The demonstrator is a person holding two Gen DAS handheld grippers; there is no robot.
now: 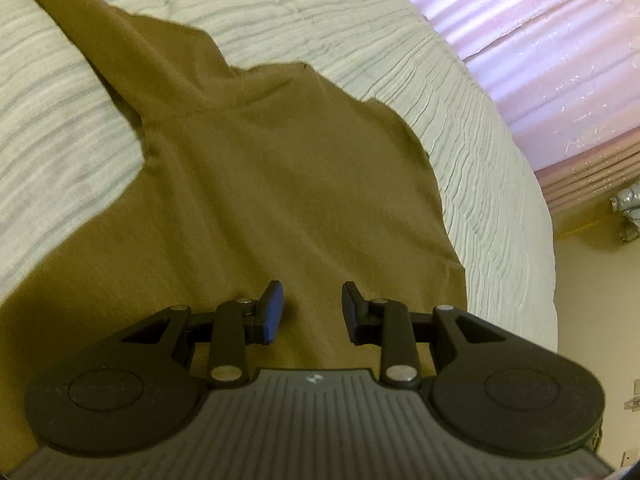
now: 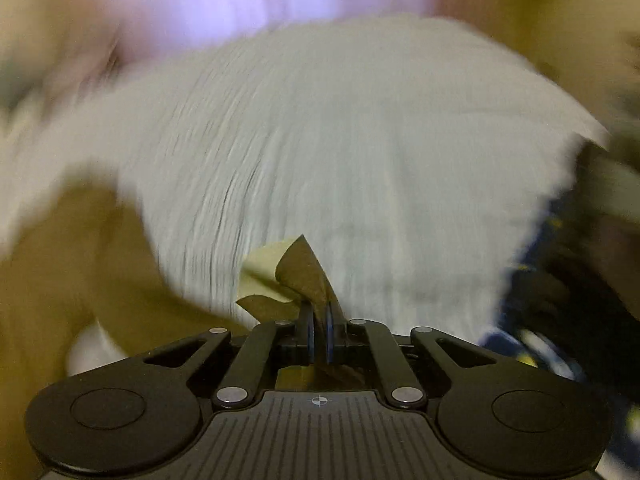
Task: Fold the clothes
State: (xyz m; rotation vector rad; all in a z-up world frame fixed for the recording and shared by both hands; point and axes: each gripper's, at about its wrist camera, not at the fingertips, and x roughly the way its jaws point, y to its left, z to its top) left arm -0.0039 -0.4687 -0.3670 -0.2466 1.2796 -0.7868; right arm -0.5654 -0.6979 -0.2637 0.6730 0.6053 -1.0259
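Observation:
An olive-brown garment [image 1: 256, 200] lies spread on a white textured bedspread [image 1: 360, 28], one sleeve running off to the upper left. My left gripper [image 1: 312, 312] hovers over the garment's body, jaws apart with nothing between the blue pads. In the blurred right wrist view, my right gripper [image 2: 319, 320] is shut on a corner of the same olive garment [image 2: 298, 276]. The pinched cloth sticks up in front of the fingers, with a pale label beside it. More of the garment trails off to the lower left.
The bedspread [image 2: 360, 160] fills most of the right wrist view. Pink curtains [image 1: 540, 40] hang beyond the bed's far edge, with cream floor [image 1: 592, 300] at the right. A dark blue patterned item [image 2: 540, 300] lies blurred at the bed's right side.

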